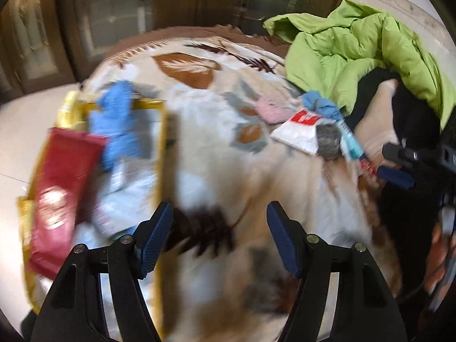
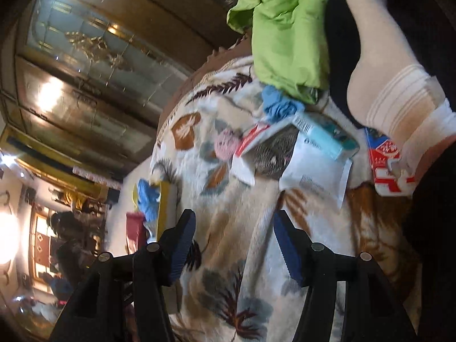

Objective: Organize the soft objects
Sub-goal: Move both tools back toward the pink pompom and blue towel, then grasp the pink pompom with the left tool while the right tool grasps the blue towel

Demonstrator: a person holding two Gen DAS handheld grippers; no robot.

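My left gripper (image 1: 221,239) is open and holds nothing, low over a leaf-patterned blanket (image 1: 228,156). To its left is a yellow box (image 1: 161,154) holding a red packet (image 1: 62,188), a blue cloth (image 1: 119,122) and white packets. My right gripper (image 2: 235,248) is also open with nothing in it above the blanket (image 2: 228,228). Ahead of it lie a pink soft ball (image 2: 225,142), a crumpled blue cloth (image 2: 278,105), a grey pouch (image 2: 273,151), white packets (image 2: 316,171) and a teal tube (image 2: 325,139). The left view is motion-blurred.
A green padded jacket (image 1: 356,51) is heaped at the far right of the blanket. A person's foot in a cream sock (image 2: 384,85) rests by the pile, over a red and blue packet (image 2: 387,165). Wooden glass-panelled doors (image 1: 114,14) stand behind, and pale floor (image 1: 17,142) lies left of the box.
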